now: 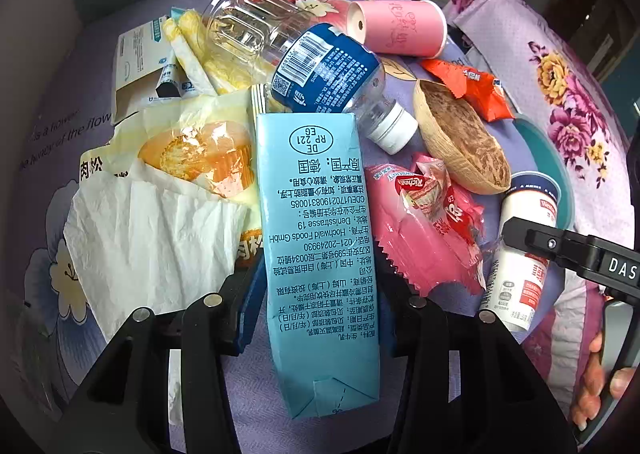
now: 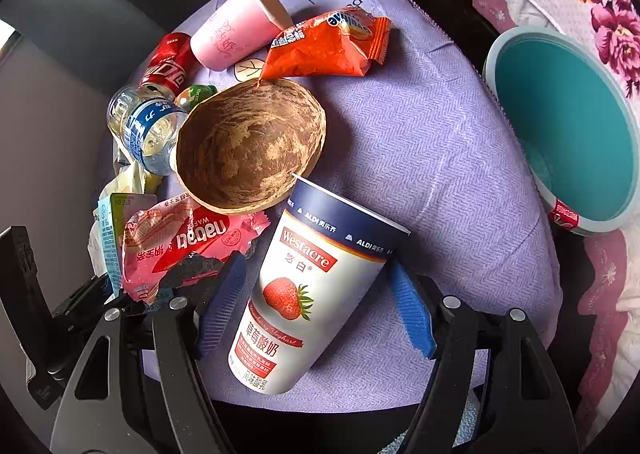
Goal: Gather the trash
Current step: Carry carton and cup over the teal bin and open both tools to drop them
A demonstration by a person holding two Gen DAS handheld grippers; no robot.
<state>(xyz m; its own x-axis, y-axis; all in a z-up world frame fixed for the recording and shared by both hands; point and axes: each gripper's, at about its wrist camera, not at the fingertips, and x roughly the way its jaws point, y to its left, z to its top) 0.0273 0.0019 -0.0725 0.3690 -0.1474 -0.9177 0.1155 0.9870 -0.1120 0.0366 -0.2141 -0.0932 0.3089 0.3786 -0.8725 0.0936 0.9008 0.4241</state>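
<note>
Beside the brown coconut shell (image 2: 250, 146), the right gripper (image 2: 316, 314) has its blue pads spread around a strawberry yoghurt cup (image 2: 308, 294), the left pad touching, the right pad apart. Only the left view shows the left gripper (image 1: 318, 294) pinching a light blue milk carton (image 1: 316, 254). Only the right view shows a red cola can (image 2: 168, 62) beyond the shell and the teal bin (image 2: 568, 130) well right of it. Litter covers a purple cloth (image 2: 420, 134).
</note>
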